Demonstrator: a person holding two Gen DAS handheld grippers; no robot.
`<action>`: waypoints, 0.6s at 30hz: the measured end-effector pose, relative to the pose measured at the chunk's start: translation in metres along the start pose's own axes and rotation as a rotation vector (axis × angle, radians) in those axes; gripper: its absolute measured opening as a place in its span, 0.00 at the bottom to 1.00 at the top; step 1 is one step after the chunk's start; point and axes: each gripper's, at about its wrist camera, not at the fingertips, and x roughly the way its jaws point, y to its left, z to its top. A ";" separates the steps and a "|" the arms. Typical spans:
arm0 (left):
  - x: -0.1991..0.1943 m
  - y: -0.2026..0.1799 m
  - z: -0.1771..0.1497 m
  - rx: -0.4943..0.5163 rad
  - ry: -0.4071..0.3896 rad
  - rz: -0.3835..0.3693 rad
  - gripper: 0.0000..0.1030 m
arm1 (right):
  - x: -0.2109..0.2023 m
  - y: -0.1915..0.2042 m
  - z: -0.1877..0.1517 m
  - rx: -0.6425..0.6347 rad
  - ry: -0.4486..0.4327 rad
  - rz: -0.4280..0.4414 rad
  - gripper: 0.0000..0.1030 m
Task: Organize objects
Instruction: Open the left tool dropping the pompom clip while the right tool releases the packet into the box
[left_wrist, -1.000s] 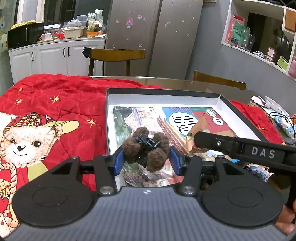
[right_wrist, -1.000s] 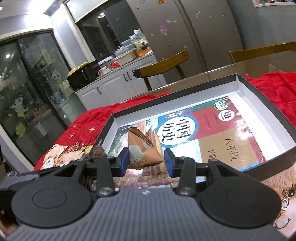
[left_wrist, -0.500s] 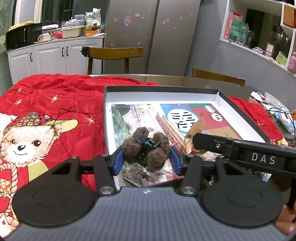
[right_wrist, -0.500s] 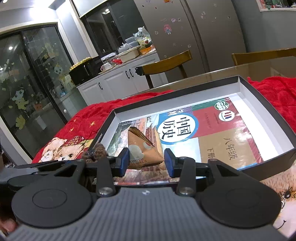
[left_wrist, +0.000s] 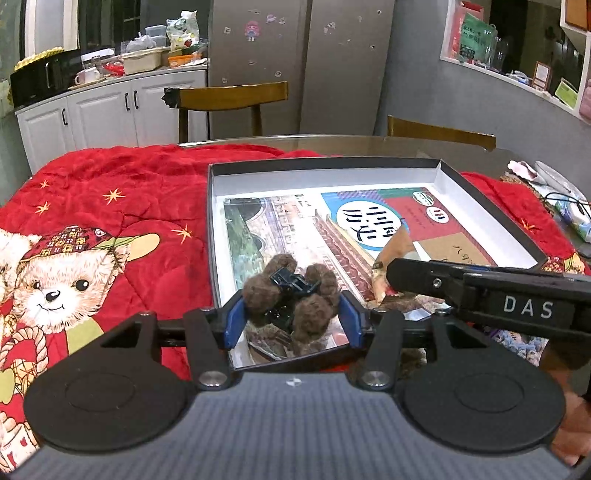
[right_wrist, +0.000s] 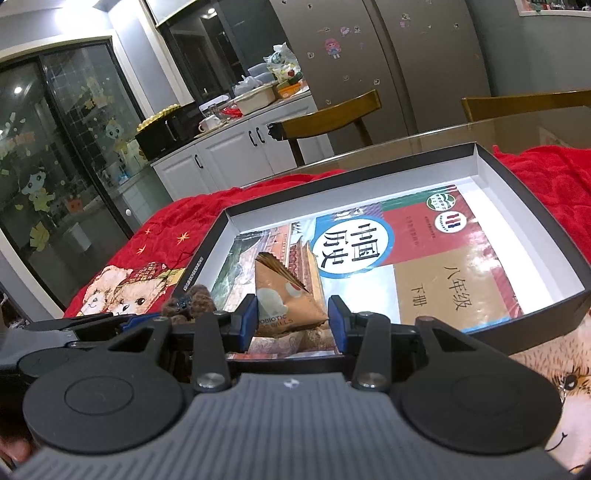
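The left tongs (left_wrist: 291, 317) hold a brown fluffy hair clip (left_wrist: 291, 295) between the blue pads, both pads pressed on its fur. The clip hangs over the near left corner of the shallow black box (left_wrist: 491, 199), just inside its near edge. Its black plastic jaw is on top; which way its long axis runs I cannot tell.

The right tongs (right_wrist: 291, 321) hold a tan triangular snack packet (right_wrist: 284, 295) at its printed lower part. The packet stands nearly upright, its crimped tip pointing up and away from the tongs, over the near edge of the same box.

The two tongs are close side by side; in the left view the right tool's arm crosses just beside the clip.

A textbook (right_wrist: 406, 258) lies flat on the box floor, its long axis going away to the far right corner. Beyond both tongs the box is open above the book, up to its far wall. Left of the left tongs, a red bear blanket (left_wrist: 110, 206) covers the table.
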 end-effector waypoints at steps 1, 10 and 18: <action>0.000 0.000 0.000 0.003 -0.001 0.003 0.58 | 0.000 0.001 0.000 -0.001 0.000 0.001 0.44; 0.000 0.001 0.001 0.002 0.005 -0.014 0.66 | 0.000 -0.003 0.001 0.024 -0.002 0.023 0.47; -0.008 0.003 0.006 0.018 -0.016 -0.010 0.67 | -0.007 -0.009 0.002 0.063 -0.056 0.026 0.66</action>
